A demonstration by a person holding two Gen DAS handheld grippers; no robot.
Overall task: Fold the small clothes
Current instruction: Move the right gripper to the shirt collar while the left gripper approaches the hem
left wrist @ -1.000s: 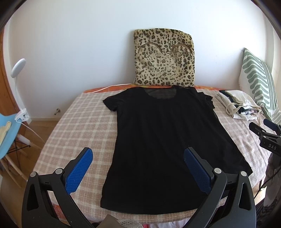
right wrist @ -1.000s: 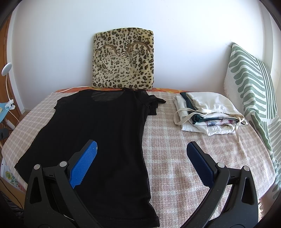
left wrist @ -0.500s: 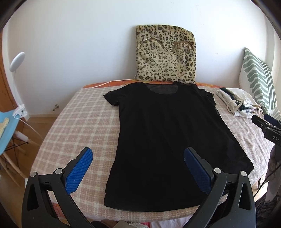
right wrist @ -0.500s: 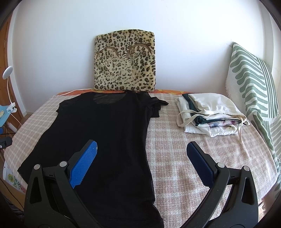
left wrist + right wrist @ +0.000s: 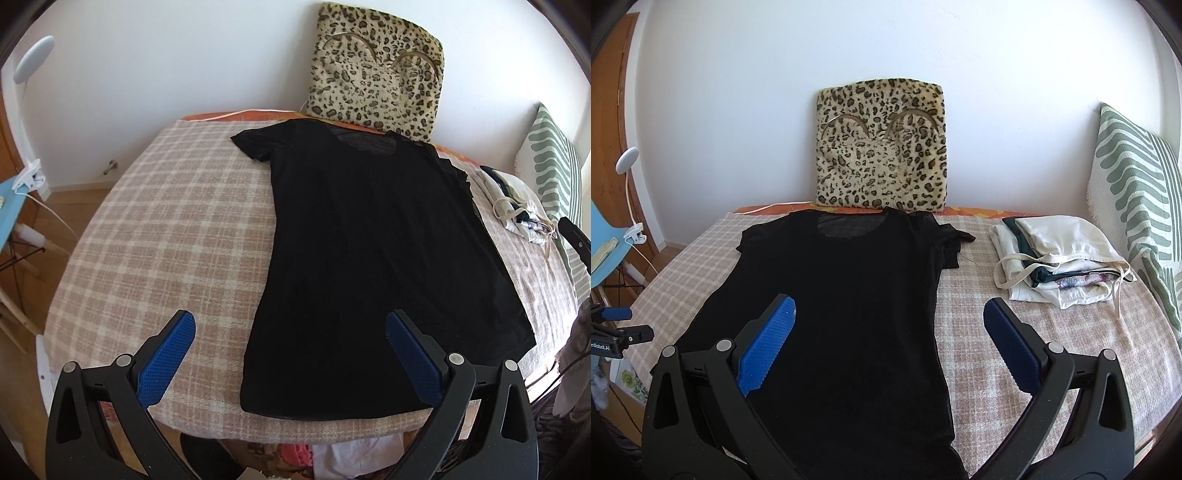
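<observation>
Above the black T-shirt [image 5: 369, 251], both grippers [image 5: 290, 354] [image 5: 888, 332] spread, empty; left's label unreadable, perhaps "…obotAI".

Both views were bright with even, soft daylight, and the white wall [image 5: 886, 55] was lit without hard shadows. The black T-shirt [image 5: 369, 240] read as a nearly flat dark mass with little fold detail, only its sheer neckline showing lighter. Fisheye distortion bowed the bed [image 5: 166, 221] edges and the wall, and dark vignetting rounded off the corners. Focus was sharp throughout, with no motion blur or glare.
</observation>
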